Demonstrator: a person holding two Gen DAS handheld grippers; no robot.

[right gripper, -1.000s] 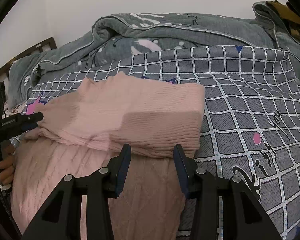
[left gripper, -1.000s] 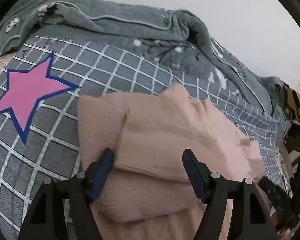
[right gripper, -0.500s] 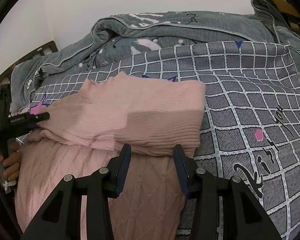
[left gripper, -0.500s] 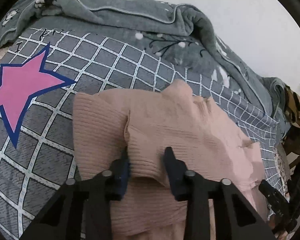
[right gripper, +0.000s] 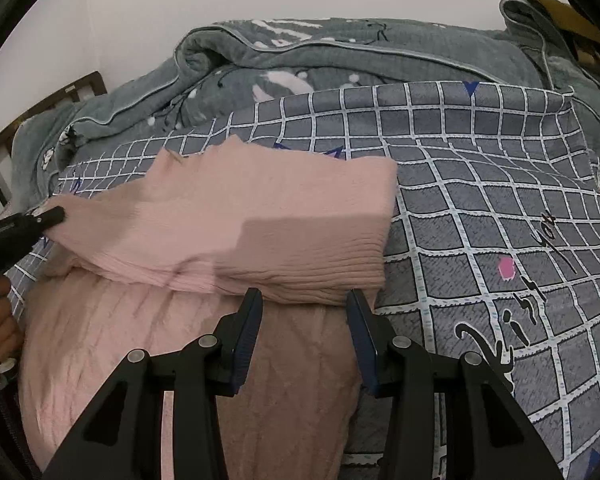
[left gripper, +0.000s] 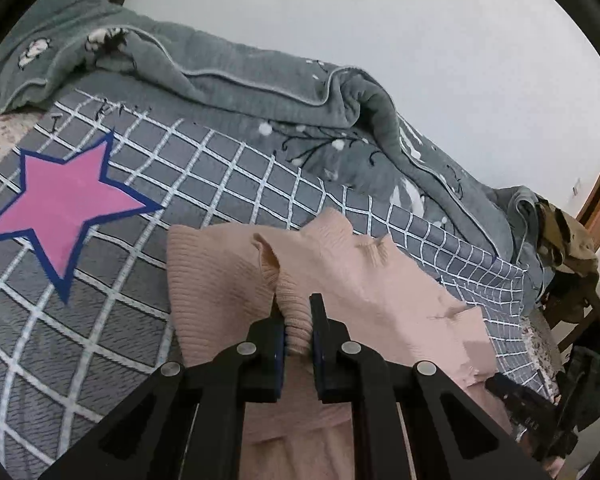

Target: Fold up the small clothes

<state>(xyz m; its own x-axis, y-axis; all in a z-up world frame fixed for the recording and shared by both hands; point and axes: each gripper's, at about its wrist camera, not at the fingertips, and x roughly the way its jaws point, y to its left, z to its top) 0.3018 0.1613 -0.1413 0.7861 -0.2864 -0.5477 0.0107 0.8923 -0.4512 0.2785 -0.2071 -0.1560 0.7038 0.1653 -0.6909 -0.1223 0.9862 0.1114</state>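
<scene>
A pink knitted sweater (left gripper: 372, 280) lies partly folded on the grey checked bedspread (left gripper: 220, 176). My left gripper (left gripper: 298, 316) is shut on a ribbed fold of the sweater at its left edge and lifts it a little. In the right wrist view the sweater (right gripper: 260, 220) has a ribbed part folded over the cable-knit body. My right gripper (right gripper: 304, 300) is open, its fingers either side of the folded edge near the right corner. The left gripper (right gripper: 48, 216) shows there at the far left, pinching the sweater.
A rumpled grey-green quilt (left gripper: 260, 88) lies along the back against the white wall. A pink star (left gripper: 64, 200) is printed on the bedspread at left. A chair with clothes (left gripper: 568, 248) stands at the right. A dark headboard (right gripper: 40, 108) shows at left.
My left gripper has closed from wide open onto the sweater's ribbed fold and raised it slightly. My right gripper has stayed open in place.
</scene>
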